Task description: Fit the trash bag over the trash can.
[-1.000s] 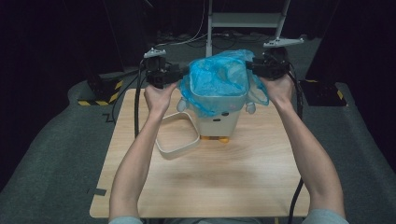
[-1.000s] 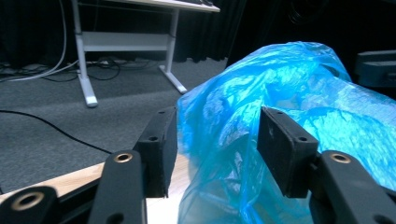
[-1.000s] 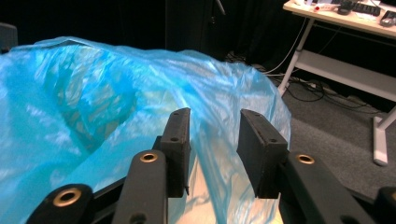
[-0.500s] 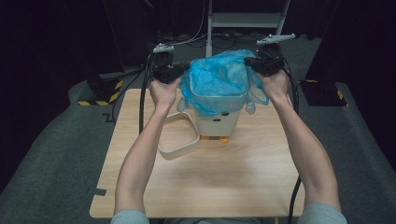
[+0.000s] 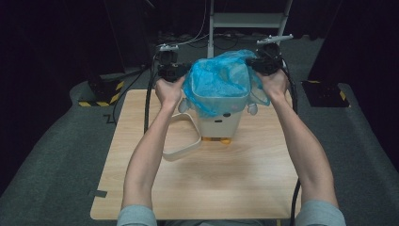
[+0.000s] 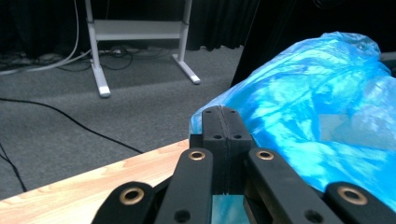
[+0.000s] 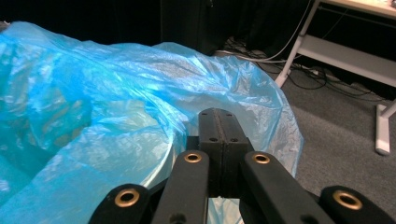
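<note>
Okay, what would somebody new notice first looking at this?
The bright blue plastic bag billowing over a small white bin at the far middle of the wooden table. The left gripper and right gripper pinch the bag's film at either side, jaws closed. A loose white ring lies beside the bin.

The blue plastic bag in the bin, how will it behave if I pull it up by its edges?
The blue plastic bag looks thin and crinkled, so it will probably flop and stretch rather than hold shape. It seems very light. Draped over the bin rim, it may snag or lift the small bin slightly.
</note>
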